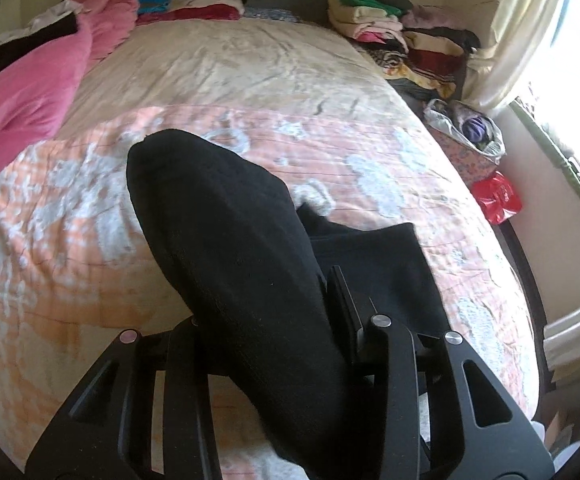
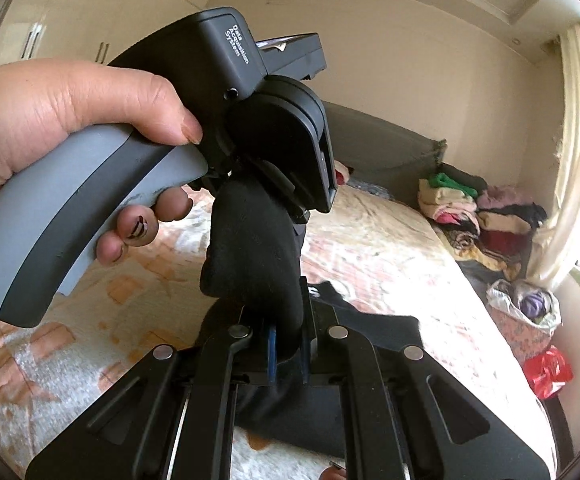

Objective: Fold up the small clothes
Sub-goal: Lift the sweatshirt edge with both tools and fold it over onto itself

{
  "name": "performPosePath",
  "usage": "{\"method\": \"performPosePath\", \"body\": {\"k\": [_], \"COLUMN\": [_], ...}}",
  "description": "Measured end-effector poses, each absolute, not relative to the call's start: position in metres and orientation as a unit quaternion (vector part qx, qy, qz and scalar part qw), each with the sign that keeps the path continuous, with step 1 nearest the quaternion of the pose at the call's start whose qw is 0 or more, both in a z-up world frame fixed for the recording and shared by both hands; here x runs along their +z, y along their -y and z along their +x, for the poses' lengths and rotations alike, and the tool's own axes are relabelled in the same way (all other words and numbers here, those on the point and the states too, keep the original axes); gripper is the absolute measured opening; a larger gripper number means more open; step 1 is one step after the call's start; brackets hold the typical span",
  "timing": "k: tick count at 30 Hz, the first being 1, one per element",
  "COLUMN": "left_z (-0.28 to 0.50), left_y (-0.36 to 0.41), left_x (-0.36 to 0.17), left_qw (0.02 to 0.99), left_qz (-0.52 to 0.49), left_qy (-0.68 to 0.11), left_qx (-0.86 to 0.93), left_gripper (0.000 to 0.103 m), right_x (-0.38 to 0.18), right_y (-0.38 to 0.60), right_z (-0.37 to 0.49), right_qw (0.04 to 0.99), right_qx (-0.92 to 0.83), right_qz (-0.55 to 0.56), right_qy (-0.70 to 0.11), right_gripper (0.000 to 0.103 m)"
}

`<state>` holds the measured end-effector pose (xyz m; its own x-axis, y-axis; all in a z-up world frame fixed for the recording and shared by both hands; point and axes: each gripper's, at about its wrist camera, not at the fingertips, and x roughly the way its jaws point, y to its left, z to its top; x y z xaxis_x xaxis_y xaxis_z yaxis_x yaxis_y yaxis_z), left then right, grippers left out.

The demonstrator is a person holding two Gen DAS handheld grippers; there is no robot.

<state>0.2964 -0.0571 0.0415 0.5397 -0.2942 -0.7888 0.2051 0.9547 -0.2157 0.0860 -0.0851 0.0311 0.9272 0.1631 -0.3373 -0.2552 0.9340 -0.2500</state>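
Observation:
A black sock (image 1: pixel 226 240) is stretched in the air between both grippers above the bed. In the left wrist view it fills the gap between the fingers of my left gripper (image 1: pixel 266 300), which is shut on one end; the left finger is mostly hidden by the cloth. In the right wrist view my right gripper (image 2: pixel 289 334) is shut on the sock's (image 2: pixel 250 256) other end, blue pads pressing it. Just above, a hand (image 2: pixel 50 120) holds the left gripper (image 2: pixel 286 196), which points down at the sock. Another black garment (image 1: pixel 374 256) lies flat on the bedspread underneath.
The bed has an orange-and-white patterned spread (image 1: pixel 90 240). A pink blanket (image 1: pixel 30 92) lies at its left edge. Folded clothes (image 1: pixel 418 44) are stacked at the far right corner. A bag of clothes (image 1: pixel 470 128) and a red bag (image 1: pixel 494 196) sit by the window wall.

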Motion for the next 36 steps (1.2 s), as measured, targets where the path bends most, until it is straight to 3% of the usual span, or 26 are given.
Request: {"method": "performPosePath", "body": {"k": [24, 36], "left_z": [0.298, 0.31], "left_y": [0.127, 0.146], "left_x": [0.003, -0.023], "left_qw": [0.855, 0.839], "left_qz": [-0.024, -0.026], "left_qy": [-0.489, -0.51], "left_qx": [-0.169, -0.185], "left_gripper": [0.029, 0.035], "right_x": [-0.001, -0.02], "right_y": [0.141, 0.166], "right_z": [0.09, 0.106], "right_qw": [0.97, 0.955], "right_qx": [0.081, 0.085], "right_qz": [-0.04, 0.056], "right_qy": [-0.225, -0.278], "right_gripper": [0.008, 0.008]}}
